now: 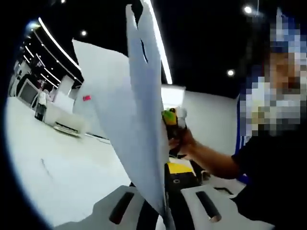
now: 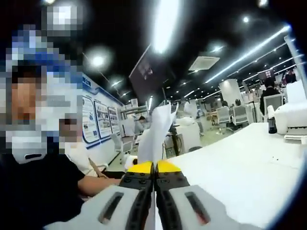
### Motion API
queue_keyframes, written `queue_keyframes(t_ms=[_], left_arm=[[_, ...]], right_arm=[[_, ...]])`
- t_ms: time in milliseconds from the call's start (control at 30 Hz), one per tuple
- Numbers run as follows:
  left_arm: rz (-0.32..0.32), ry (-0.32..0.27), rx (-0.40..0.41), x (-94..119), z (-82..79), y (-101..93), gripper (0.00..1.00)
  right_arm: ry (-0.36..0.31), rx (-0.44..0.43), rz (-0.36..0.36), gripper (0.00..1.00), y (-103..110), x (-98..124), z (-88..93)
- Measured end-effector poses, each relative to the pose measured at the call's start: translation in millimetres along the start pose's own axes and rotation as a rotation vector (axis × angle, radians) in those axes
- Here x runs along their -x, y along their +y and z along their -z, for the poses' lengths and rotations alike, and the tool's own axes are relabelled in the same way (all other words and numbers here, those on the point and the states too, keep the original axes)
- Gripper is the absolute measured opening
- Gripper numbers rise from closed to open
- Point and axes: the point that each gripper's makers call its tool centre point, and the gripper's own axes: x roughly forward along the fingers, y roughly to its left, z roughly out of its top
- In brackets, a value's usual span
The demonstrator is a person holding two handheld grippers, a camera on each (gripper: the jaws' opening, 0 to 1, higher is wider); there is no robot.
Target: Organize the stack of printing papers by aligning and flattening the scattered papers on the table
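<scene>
We see papers (image 1: 132,120) upright above table (image 1: 57,167), edge between left gripper (image 1: 165,201) jaws; right gripper (image 1: 173,125) just behind papers; printer (image 2: 295,117) on table's far end.

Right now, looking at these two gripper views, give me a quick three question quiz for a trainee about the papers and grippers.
1. True or false: the papers lie flat on the table.
2. What does the left gripper hold?
A. papers
B. a bottle
C. nothing
3. Fill in: the right gripper has jaws that are ____ on the paper edge.

Key: 1 false; 2 A; 3 shut
</scene>
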Motion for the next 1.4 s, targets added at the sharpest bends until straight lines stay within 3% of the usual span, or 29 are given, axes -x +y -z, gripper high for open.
queue_keyframes(t_ms=[133, 200, 467, 633, 800, 967, 1067, 1200, 1400], left_arm=[[-0.042, 0.003, -0.027, 2, -1.1, 7.2, 0.05], [-0.054, -0.002, -0.034, 3, -2.1, 9.2, 0.05], [-0.129, 0.025, -0.130, 3, 1.3, 19.1, 0.05], [-0.189, 0.032, -0.202, 7, -1.9, 24.8, 0.06], [-0.179, 0.025, -0.191, 9, -4.7, 22.1, 0.05], [-0.188, 0.029, -0.131, 14, -4.3, 19.0, 0.06], [-0.199, 0.045, -0.104, 26, -1.9, 15.9, 0.06], [-0.204, 0.032, -0.068, 45, -13.4, 17.4, 0.06], [-0.239, 0.062, -0.054, 73, -27.8, 28.9, 0.06]], right_arm=[[0.011, 0.139, 0.047, 0.00, -2, -1, 0.2], [0.029, 0.172, 0.086, 0.11, -4, -1, 3.0], [0.016, 0.174, 0.187, 0.25, -18, 17, 6.9], [-0.003, 0.148, 0.227, 0.25, -23, 33, 10.6], [0.000, 0.124, 0.289, 0.26, -33, 53, 16.9], [-0.010, 0.105, 0.340, 0.27, -40, 73, 21.3], [-0.011, 0.102, 0.363, 0.27, -45, 83, 23.2], [-0.016, 0.097, 0.390, 0.28, -51, 89, 26.4], [0.006, 0.094, 0.411, 0.30, -53, 91, 38.7]])
